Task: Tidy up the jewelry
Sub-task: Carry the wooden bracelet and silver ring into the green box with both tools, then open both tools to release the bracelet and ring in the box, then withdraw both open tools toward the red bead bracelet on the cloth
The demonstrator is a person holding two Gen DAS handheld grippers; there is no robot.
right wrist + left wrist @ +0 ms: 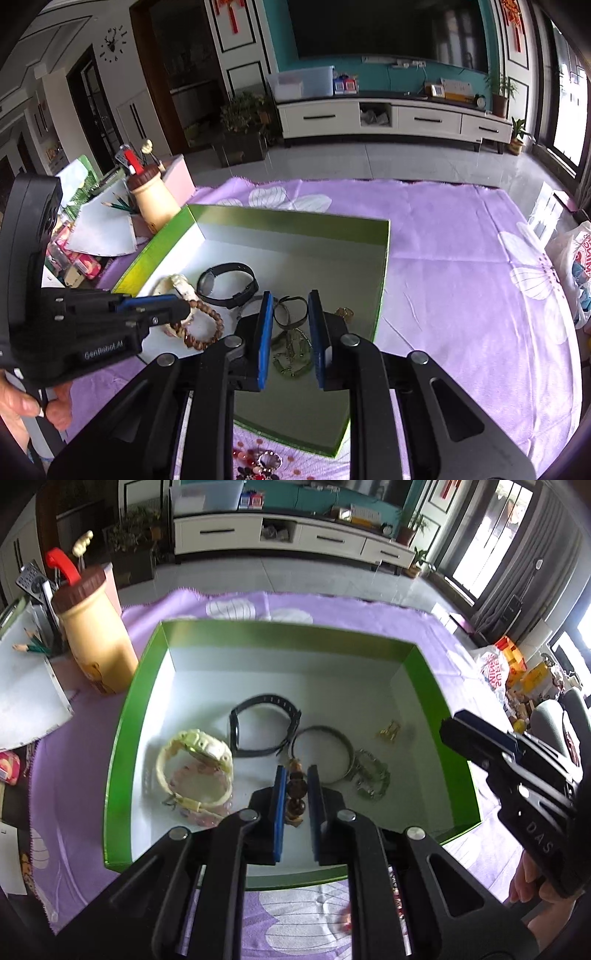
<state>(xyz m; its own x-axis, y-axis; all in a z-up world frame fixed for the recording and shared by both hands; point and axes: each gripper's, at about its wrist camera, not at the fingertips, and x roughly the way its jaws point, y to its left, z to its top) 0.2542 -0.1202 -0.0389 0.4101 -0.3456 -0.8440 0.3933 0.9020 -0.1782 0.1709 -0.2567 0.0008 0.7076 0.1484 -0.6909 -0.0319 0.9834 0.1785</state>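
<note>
A green box with a white floor holds jewelry: a cream watch, a black watch, a metal bangle, a green chain bracelet and small gold earrings. My left gripper is shut on a brown bead bracelet and holds it over the box floor; the bracelet also shows in the right wrist view. My right gripper is open and empty above the green chain bracelet inside the box.
A purple flowered cloth covers the table. A cream bottle with a brown lid, pencils and papers stand to the left of the box. Beaded jewelry lies on the cloth in front of the box. A plastic bag sits at the right edge.
</note>
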